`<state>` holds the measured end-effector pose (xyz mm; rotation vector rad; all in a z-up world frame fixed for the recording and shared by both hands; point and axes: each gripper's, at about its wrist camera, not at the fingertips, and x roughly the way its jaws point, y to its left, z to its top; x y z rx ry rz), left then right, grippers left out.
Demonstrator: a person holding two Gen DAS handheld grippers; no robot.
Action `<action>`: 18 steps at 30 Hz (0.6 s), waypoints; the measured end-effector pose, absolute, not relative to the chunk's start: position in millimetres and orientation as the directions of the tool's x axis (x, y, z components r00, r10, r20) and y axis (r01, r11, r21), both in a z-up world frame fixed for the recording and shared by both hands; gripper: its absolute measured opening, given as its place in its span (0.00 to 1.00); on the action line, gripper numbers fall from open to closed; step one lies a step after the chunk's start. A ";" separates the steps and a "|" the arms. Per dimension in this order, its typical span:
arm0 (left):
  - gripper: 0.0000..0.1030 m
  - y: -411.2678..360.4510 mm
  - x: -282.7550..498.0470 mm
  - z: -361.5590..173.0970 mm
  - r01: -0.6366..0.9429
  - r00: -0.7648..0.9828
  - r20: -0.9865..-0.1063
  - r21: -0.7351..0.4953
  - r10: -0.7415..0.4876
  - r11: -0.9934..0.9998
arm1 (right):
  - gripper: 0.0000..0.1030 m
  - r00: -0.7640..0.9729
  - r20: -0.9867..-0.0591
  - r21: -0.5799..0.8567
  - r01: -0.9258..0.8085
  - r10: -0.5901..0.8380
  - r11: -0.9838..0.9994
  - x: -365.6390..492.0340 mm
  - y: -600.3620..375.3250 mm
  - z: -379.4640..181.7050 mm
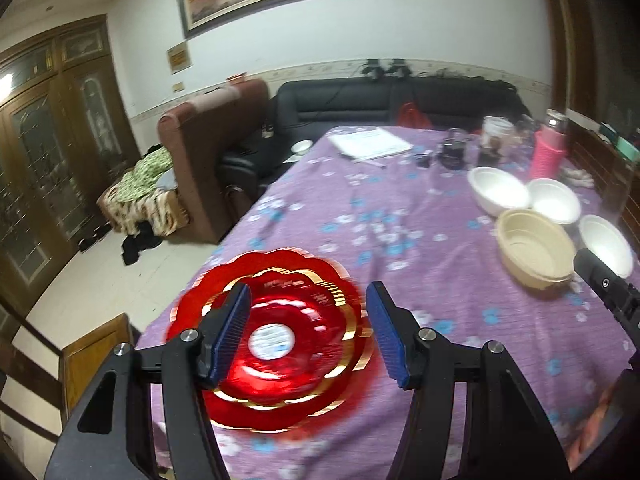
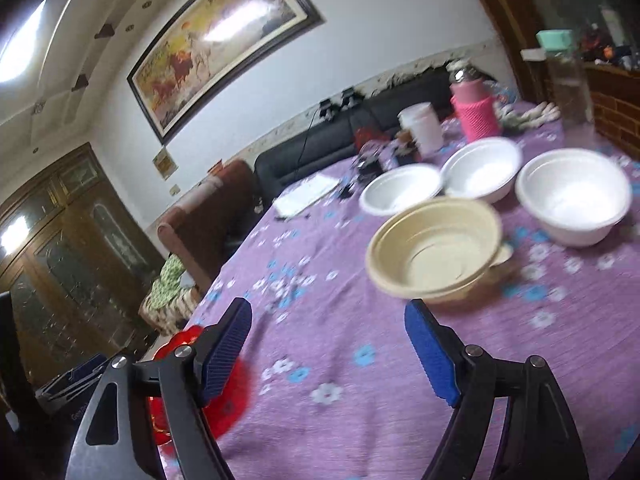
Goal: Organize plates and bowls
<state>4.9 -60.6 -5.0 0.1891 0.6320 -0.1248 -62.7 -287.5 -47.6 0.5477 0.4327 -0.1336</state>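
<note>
A red flower-shaped plate with gold trim, seemingly on top of another like it, lies on the purple flowered tablecloth near the table's left edge. My left gripper hovers over it, open, with its blue pads either side of the plate's middle and not pressing on it. My right gripper is open with only cloth between its pads. The red plate shows behind its left finger. Ahead of it sits a beige bowl, nested in another. Three white bowls stand behind. The left wrist view shows the beige bowl at the right.
At the table's far end are a pink bottle, a white jar, a clear bottle with a green cap, dark glasses and papers. A brown armchair and a black sofa stand beyond the table. The table edge drops off at left.
</note>
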 end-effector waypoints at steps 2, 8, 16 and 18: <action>0.60 -76.8 3.3 -2.7 0.195 0.801 -0.594 0.141 -0.075 0.971 | 0.80 0.909 -0.416 0.461 0.246 -0.037 0.853 -72.4 -301.7 -43.8; 0.63 -126.7 0.4 -1.6 0.260 0.789 -0.602 0.148 -0.122 0.954 | 0.83 0.909 -0.402 0.448 0.300 -0.110 0.842 -91.4 -349.1 -39.1; 0.63 -178.9 9.4 -4.8 0.330 0.758 -0.630 0.150 -0.167 0.932 | 0.83 0.892 -0.428 0.454 0.351 -0.145 0.819 -95.6 -394.7 -43.9; 0.63 -187.4 12.0 -4.1 0.340 0.755 -0.632 0.147 -0.176 0.929 | 0.83 0.891 -0.431 0.461 0.357 -0.147 0.812 -93.9 -402.3 -45.1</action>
